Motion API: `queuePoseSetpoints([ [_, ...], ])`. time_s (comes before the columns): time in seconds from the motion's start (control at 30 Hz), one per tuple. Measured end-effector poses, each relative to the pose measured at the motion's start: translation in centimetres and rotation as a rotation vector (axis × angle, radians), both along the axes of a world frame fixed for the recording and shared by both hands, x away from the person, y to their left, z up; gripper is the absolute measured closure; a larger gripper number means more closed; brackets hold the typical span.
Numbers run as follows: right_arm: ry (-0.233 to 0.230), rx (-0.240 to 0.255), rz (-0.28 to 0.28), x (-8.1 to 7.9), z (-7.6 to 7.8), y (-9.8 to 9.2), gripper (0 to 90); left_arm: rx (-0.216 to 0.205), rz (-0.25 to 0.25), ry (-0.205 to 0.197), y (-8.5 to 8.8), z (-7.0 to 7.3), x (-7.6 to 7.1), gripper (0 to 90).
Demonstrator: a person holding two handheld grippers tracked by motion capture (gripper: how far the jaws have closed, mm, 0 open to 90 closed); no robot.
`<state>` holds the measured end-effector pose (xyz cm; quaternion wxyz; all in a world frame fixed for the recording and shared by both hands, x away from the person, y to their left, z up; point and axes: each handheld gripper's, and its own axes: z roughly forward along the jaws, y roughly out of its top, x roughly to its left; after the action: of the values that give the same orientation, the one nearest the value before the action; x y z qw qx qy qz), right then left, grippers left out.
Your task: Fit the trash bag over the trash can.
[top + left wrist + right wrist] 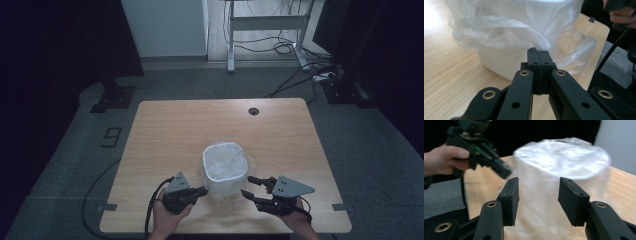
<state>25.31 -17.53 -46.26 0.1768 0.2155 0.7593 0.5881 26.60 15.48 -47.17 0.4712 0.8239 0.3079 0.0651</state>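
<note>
While one white bin [225,170] stands upright near the front middle of one wooden table [170,135], two grippers flank it. One clear plastic bag [499,27] lines the bin, its edge folded over the rim and hanging loose down the outside, bunched on the tabletop at the base. Left gripper [199,191] sits at the bin's left near the base, held by the left hand [167,215]; left gripper view shows its two jaws pressed together, tips right at the hanging bag film, though I cannot tell if any film is pinched between them. Right gripper [252,186] sits just right of the bin, held by the right hand [300,220]; its two jaws stand spread apart, nothing between the pads, bin blurred just beyond them in the right gripper view. One round cable hole [253,111] sits at the table's far edge. One cable trails from the left gripper off the near edge.
</note>
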Motion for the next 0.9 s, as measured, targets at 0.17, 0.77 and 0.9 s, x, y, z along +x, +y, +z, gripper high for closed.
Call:
queuePoseSetpoints([
  [0.17,0.019,-0.003,-0.021,1.5,-0.6,-1.3,45.4,0.019,0.007,0.026,0.0,-0.5,0.9,90.0],
  [0.77,0.084,-0.059,0.05,5.5,-2.0,-1.3,50.1,0.037,0.015,0.045,0.5,-0.8,2.2,89.2],
  [0.9,0.063,-0.093,0.039,5.6,-2.2,-1.0,68.7,0.044,0.014,0.047,0.7,-0.8,2.4,88.9],
])
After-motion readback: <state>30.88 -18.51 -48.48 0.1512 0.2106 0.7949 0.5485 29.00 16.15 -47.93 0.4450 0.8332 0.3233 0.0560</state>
